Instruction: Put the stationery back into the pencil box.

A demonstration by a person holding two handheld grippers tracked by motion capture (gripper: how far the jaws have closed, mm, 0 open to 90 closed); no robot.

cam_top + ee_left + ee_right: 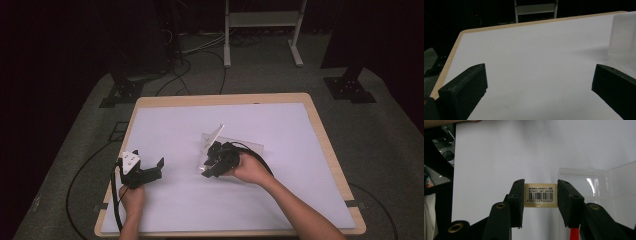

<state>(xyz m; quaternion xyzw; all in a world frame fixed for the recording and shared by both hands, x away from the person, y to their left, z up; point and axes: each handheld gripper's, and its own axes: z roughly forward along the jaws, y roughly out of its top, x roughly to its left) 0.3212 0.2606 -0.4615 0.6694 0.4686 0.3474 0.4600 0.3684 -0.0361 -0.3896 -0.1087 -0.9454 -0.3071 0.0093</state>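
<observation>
We see a table [330, 150] w/ a white top, wood-edged, from above. The left gripper [150, 170], held in the person's left hand [132, 197], sits near the table's left edge, jaws spread wide w/ nothing between them; in the left gripper view only bare white surface lies between its jaws, and a clear plastic box [624, 35] stands ahead and to the right of them. The right gripper [540, 195], held in the right hand [252, 167] near mid-table, has its jaws pressed onto a small pale block w/ a barcode label [540, 195], pinched from both sides. Just beyond and right of those jaws lies the clear box w/ its lid open [599, 187]
</observation>
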